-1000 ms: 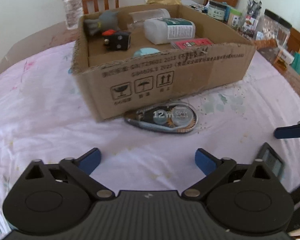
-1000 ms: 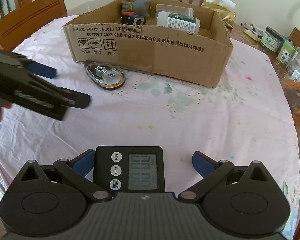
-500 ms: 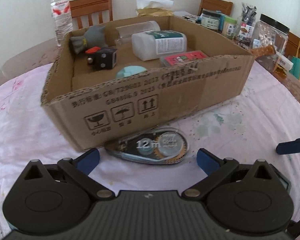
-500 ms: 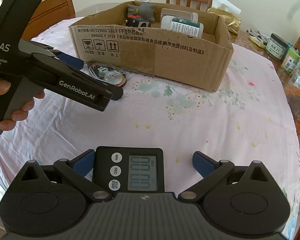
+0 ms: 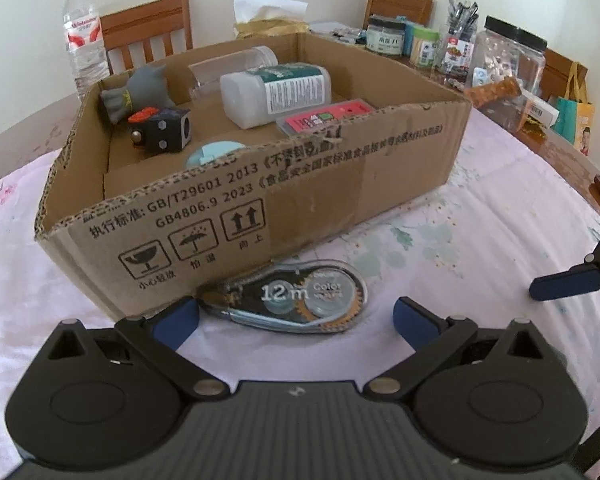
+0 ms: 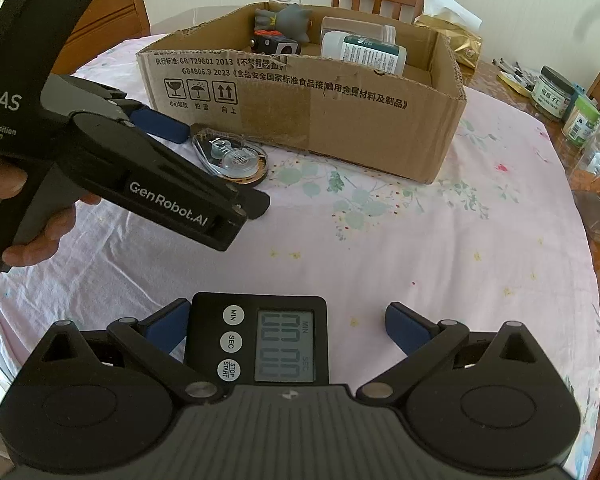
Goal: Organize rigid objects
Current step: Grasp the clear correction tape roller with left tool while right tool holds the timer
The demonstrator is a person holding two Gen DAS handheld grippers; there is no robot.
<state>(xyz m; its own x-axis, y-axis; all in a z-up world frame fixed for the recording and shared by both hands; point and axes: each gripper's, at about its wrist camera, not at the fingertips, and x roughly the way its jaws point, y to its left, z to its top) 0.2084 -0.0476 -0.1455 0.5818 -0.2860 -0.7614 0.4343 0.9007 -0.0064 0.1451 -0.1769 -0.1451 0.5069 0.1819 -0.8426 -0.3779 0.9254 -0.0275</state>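
Left gripper (image 5: pixel 296 318) is held wide open, low over the tablecloth (image 5: pixel 480 264), with the correction tape dispenser (image 5: pixel 290 298) lying dead ahead just past the blue fingertips (image 5: pixel 178 316) and no contact made yet. Its long axis runs left to right, across the approach line, nose toward the left fingertip, far edge just beside the front wall of the cardboard box (image 5: pixel 320 192); whether it touches the wall cannot be told. A grip across the short axis is judged awkward from this heading. Inside the box, left to right: grey figure (image 5: pixel 138 92), black cube (image 5: pixel 162 130), pale blue disc (image 5: pixel 216 152), clear jar (image 5: pixel 236 64), white bottle (image 5: pixel 276 92), pink case (image 5: pixel 324 116). Right gripper (image 6: pixel 286 340) is also spread open, well clear of the dispenser; the digital timer (image 6: pixel 256 340) lies between its fingers, ungripped.
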